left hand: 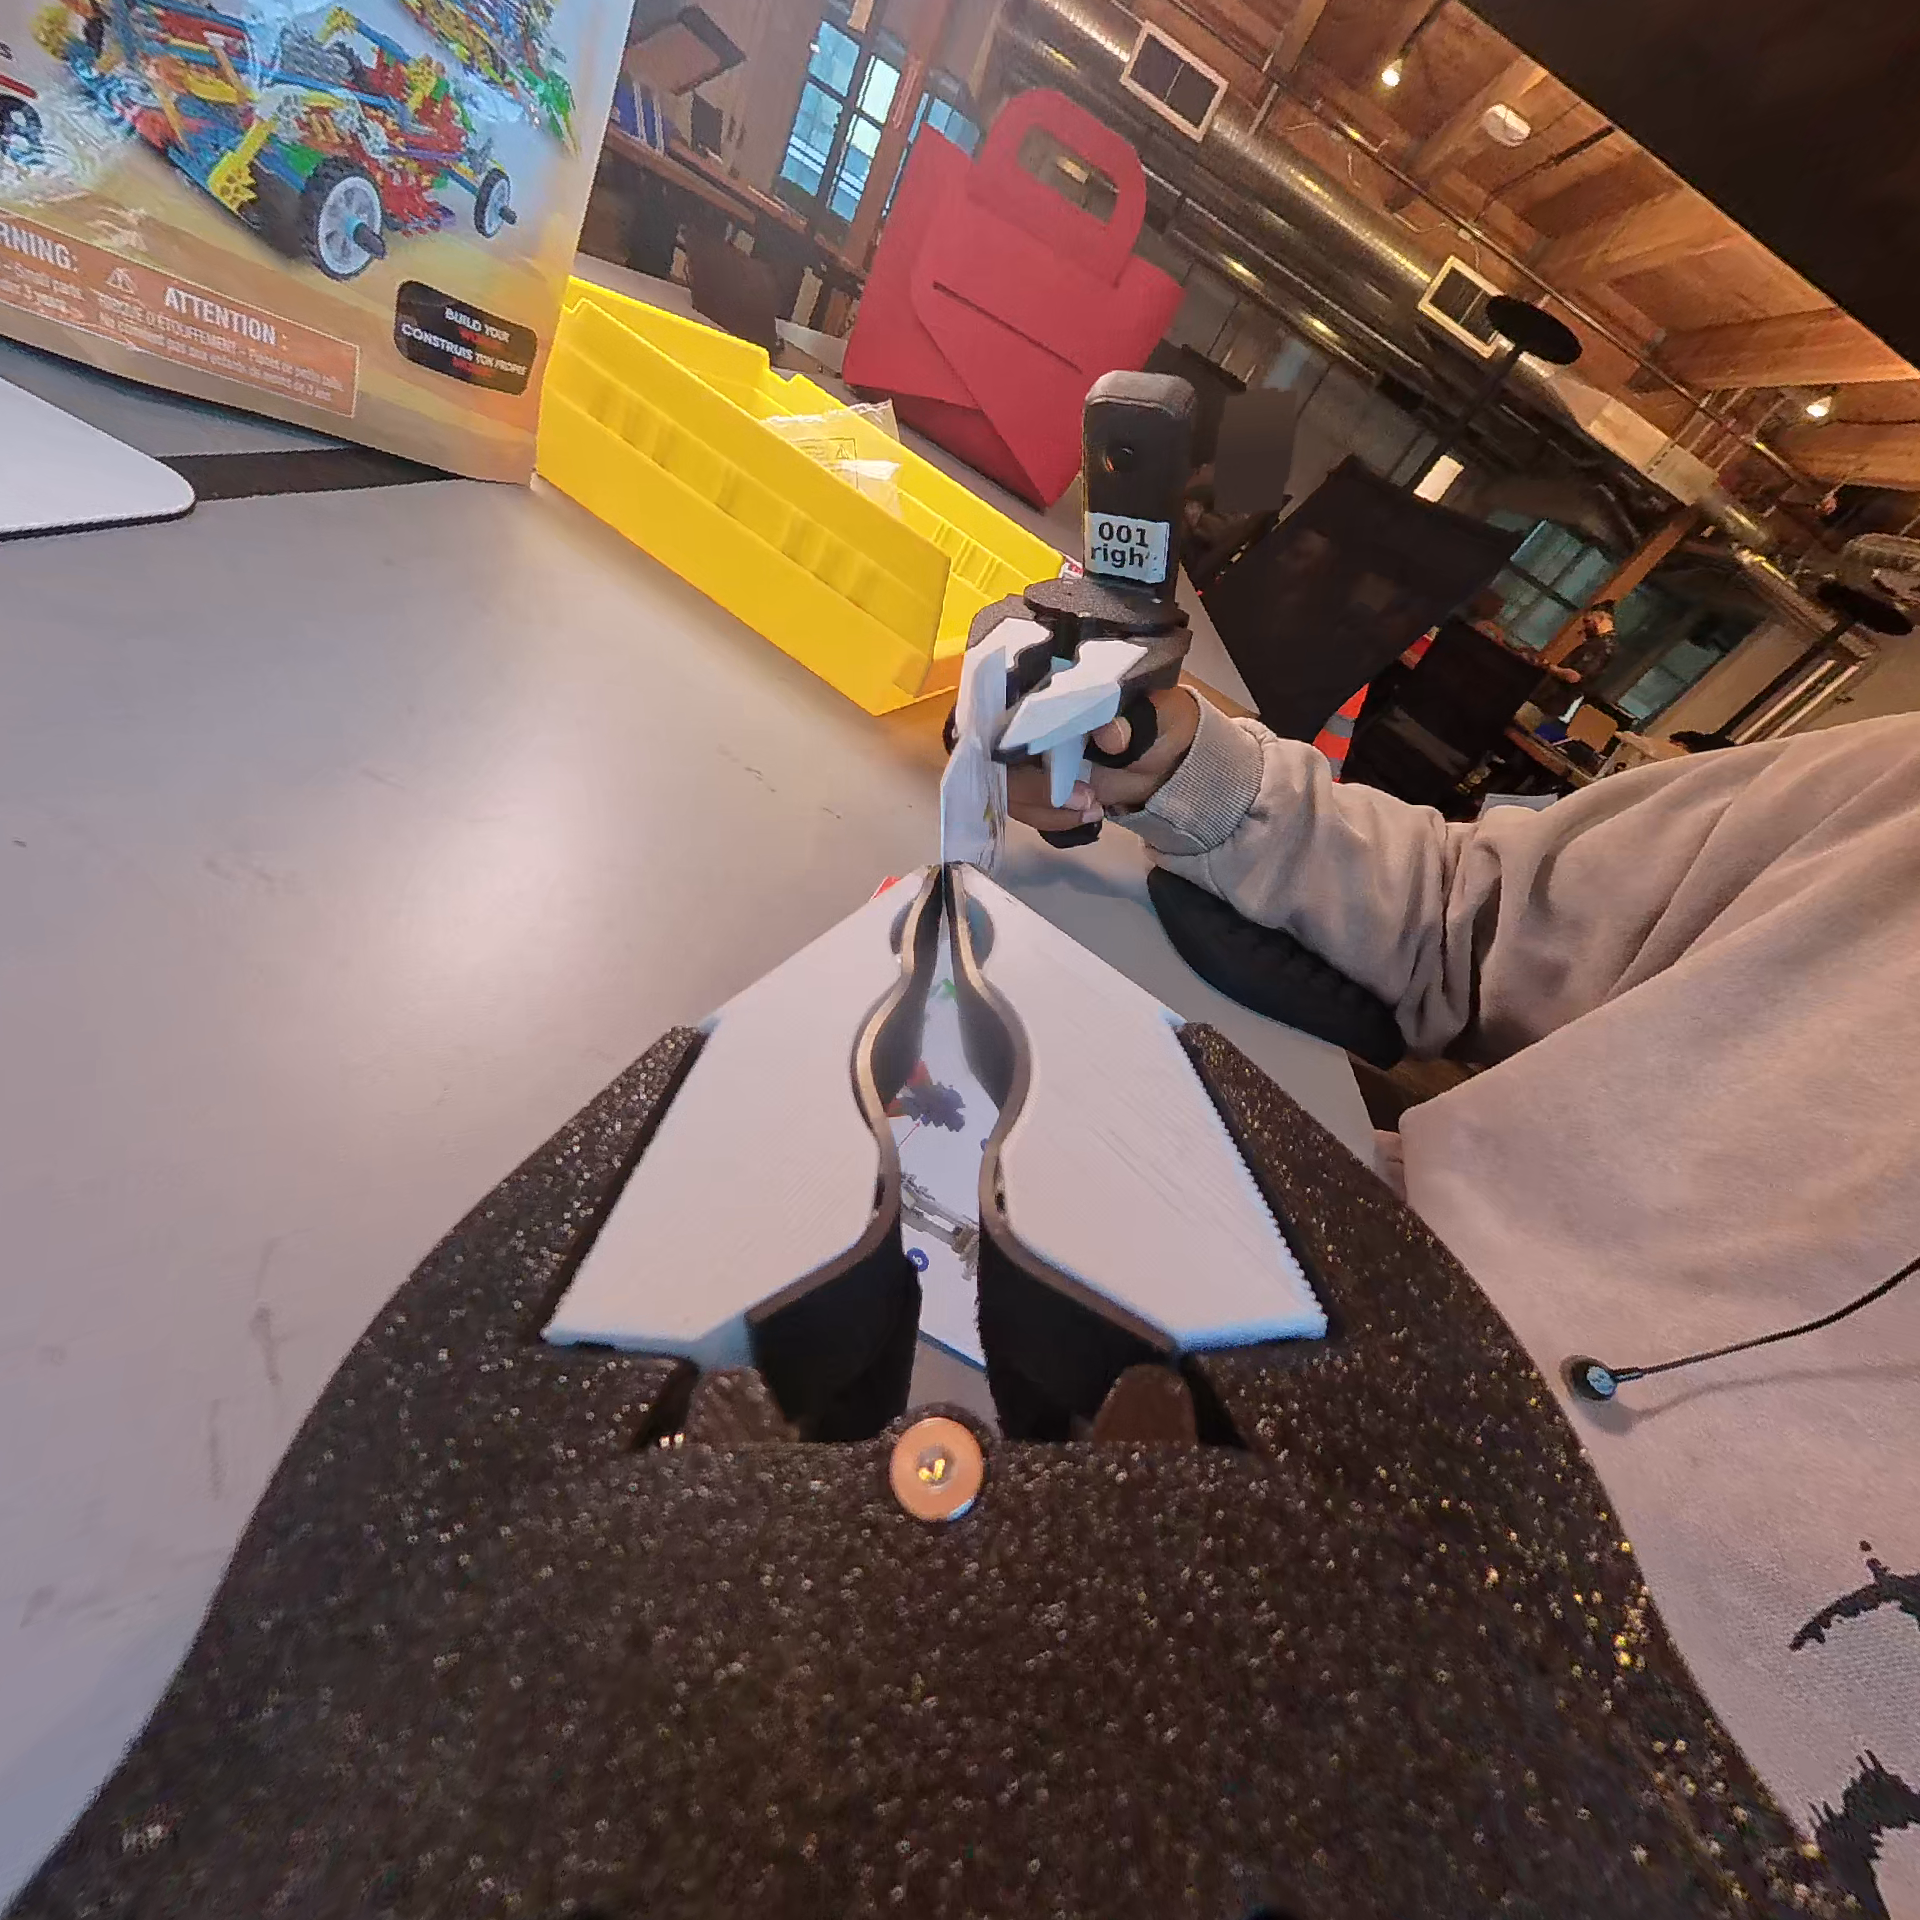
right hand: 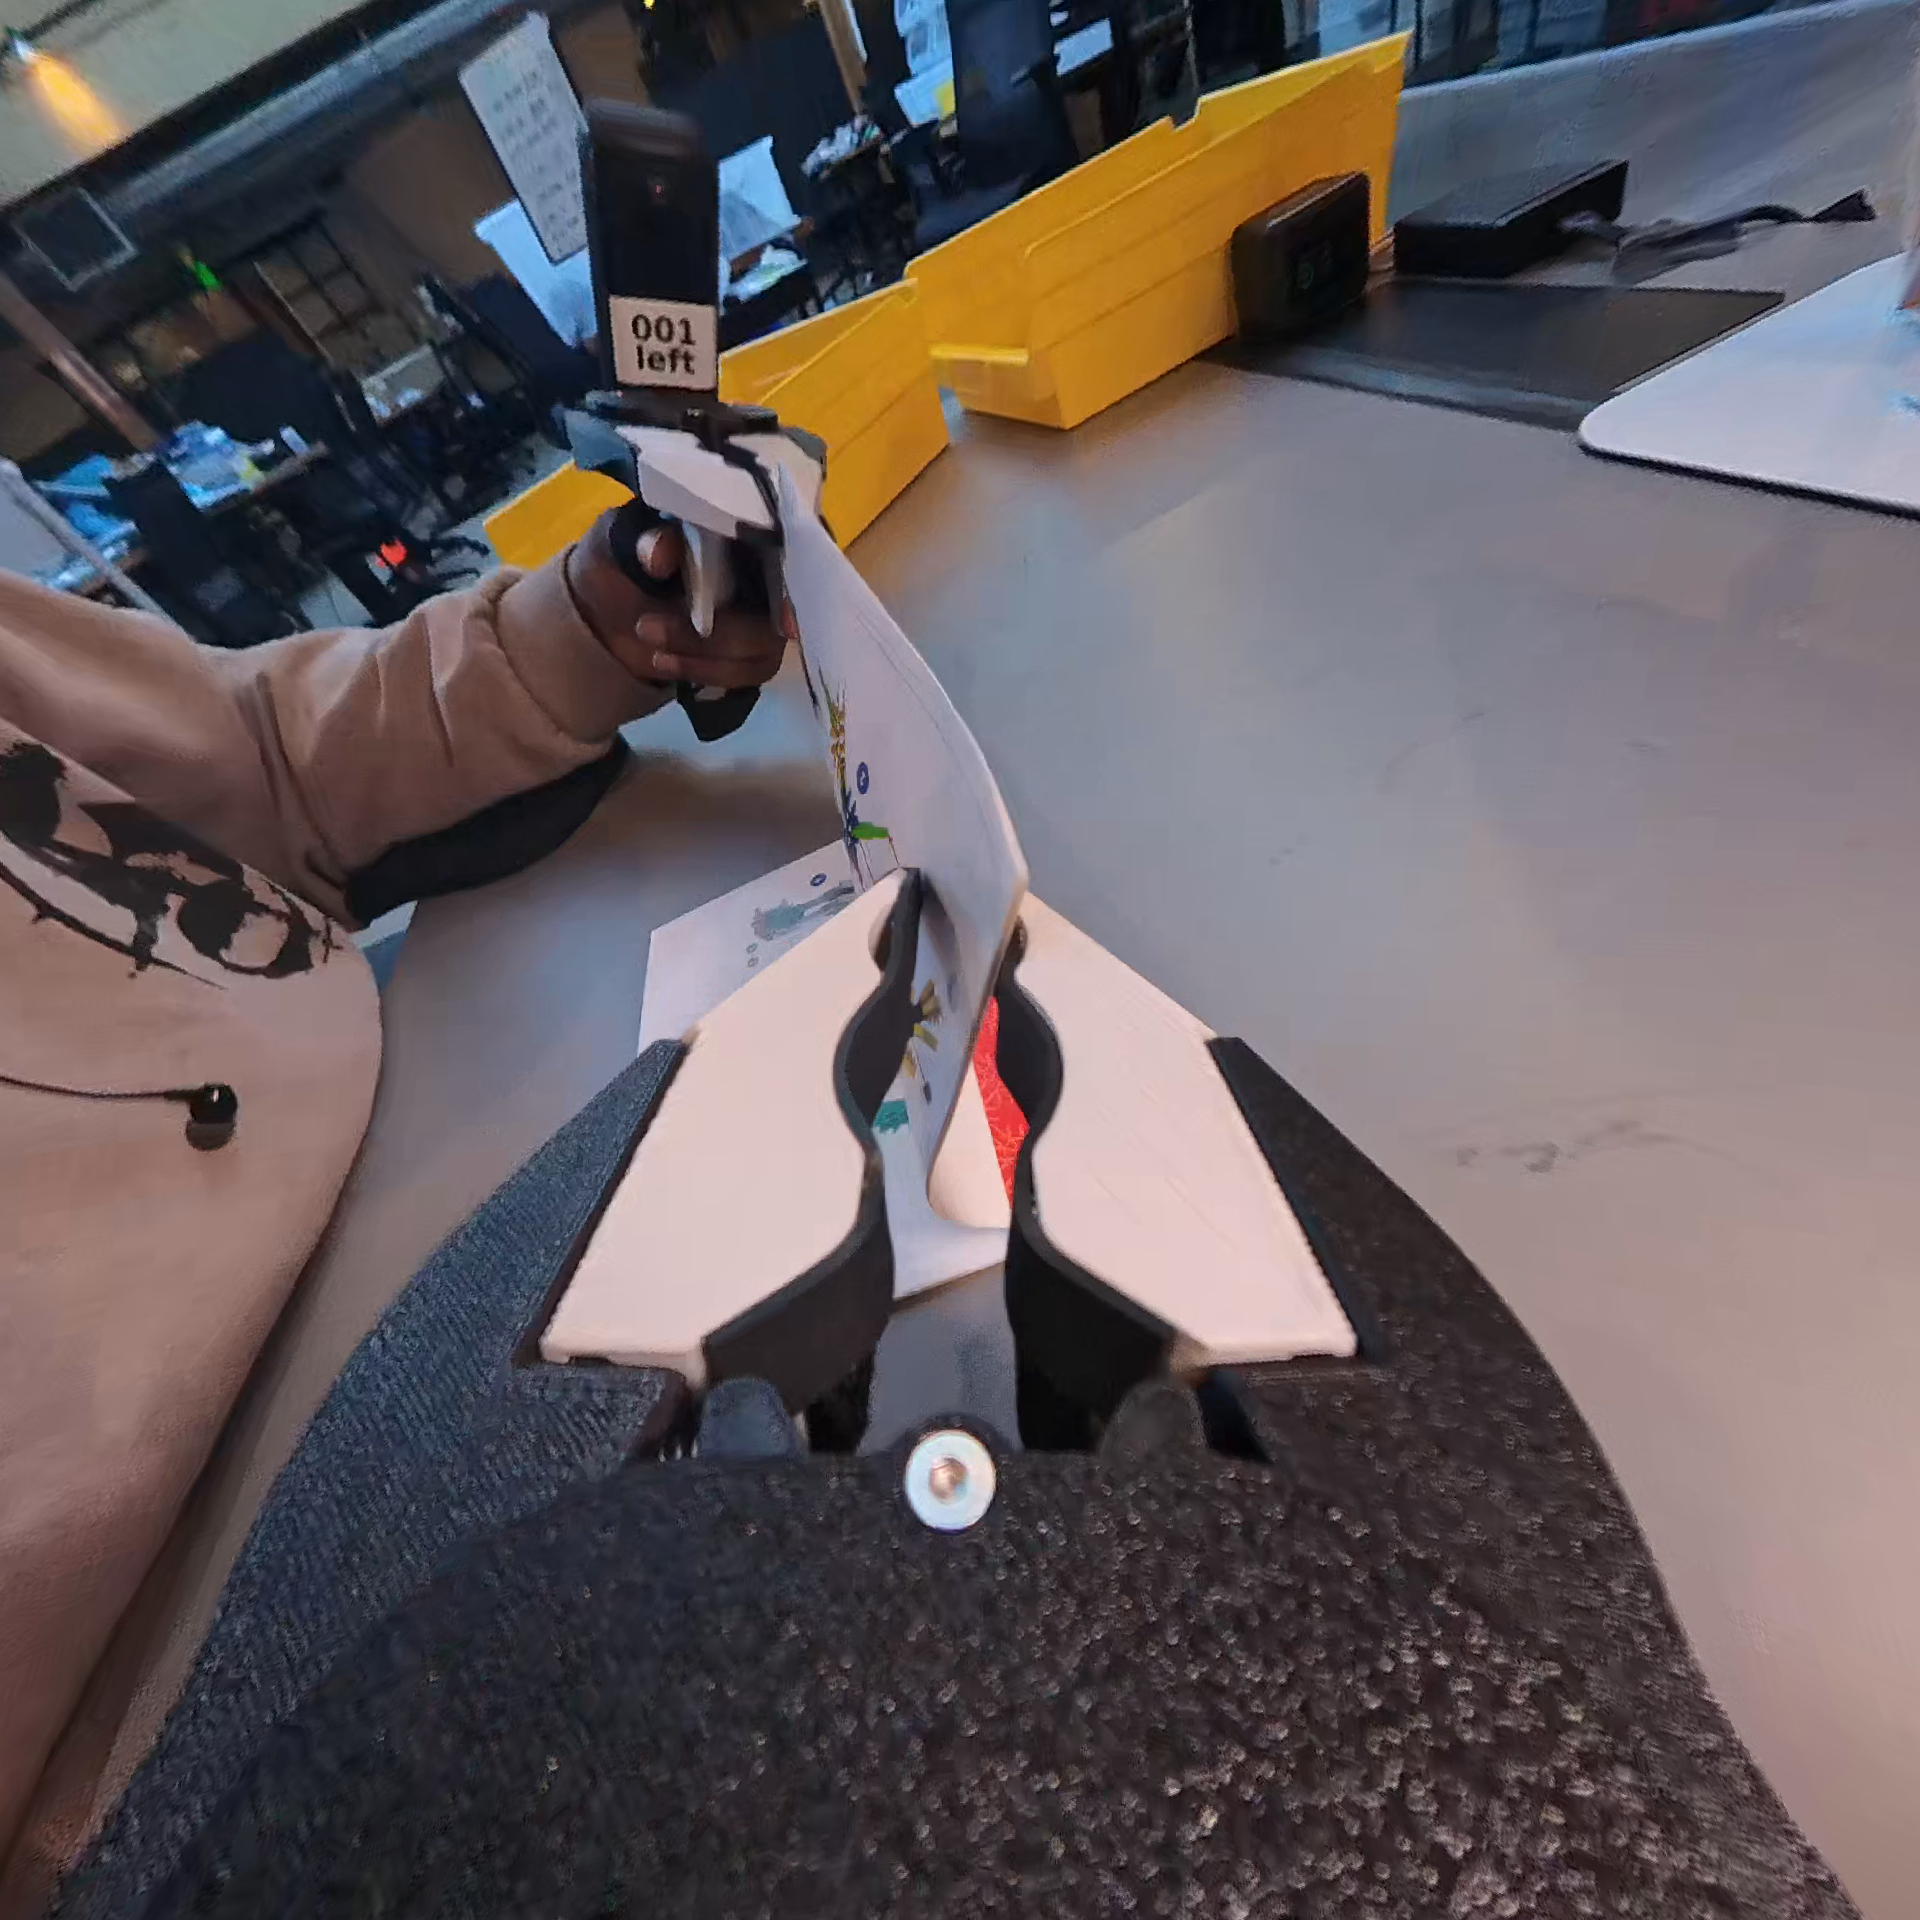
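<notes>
A white printed page [right hand: 914, 748] with coloured model drawings stands up from a booklet [right hand: 727, 956] that lies on the grey table [right hand: 1455, 831]. My right gripper [right hand: 961, 914] is shut on the page's near end. My left gripper [right hand: 764, 488] is shut on its far end, higher up, so the page bows between them. In the left wrist view, my left gripper [left hand: 948, 878] pinches the page [left hand: 971, 790] at its tips. The right gripper [left hand: 1023, 686] holds the same page just beyond, held by a hand in a beige sleeve.
Yellow plastic bins [left hand: 748, 499] stand behind the grippers, next to a toy construction-set box [left hand: 291, 208] and a red felt bag [left hand: 1018, 291]. A black wrist rest [left hand: 1268, 966] lies under the sleeve. A white pad [right hand: 1766, 416] and a black device [right hand: 1299, 249] sit at the far right. The tips of one gripper are about 15 cm away from the tips of the other.
</notes>
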Tool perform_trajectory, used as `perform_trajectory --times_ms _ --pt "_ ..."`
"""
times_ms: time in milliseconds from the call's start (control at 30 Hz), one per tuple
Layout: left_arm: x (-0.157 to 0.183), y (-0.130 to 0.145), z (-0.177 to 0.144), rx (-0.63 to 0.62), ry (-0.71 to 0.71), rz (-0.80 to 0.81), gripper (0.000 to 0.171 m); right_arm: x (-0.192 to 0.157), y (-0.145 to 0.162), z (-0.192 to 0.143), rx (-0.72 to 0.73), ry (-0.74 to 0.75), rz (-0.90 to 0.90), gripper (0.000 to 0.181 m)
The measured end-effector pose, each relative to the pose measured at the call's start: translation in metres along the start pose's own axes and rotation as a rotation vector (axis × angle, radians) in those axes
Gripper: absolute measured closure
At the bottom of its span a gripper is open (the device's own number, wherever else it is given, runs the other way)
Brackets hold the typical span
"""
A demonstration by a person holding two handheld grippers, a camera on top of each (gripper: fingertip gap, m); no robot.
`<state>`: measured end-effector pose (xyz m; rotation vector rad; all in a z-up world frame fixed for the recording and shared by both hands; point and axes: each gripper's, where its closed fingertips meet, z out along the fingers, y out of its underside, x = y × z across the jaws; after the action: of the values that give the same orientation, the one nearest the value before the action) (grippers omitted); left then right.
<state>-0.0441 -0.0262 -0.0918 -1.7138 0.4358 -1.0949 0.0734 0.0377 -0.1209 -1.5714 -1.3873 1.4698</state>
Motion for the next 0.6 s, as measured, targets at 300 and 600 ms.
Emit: perform_trajectory --times_ms 300,600 --pt "0.004 0.02 0.004 -0.106 -0.015 0.06 0.171 -0.044 0.023 0.008 -0.153 -0.176 -0.148 0.148" --pt "0.032 0.062 0.0 -0.357 0.118 0.248 0.171 -0.069 0.041 0.002 -0.309 -0.267 -0.132 0.147"
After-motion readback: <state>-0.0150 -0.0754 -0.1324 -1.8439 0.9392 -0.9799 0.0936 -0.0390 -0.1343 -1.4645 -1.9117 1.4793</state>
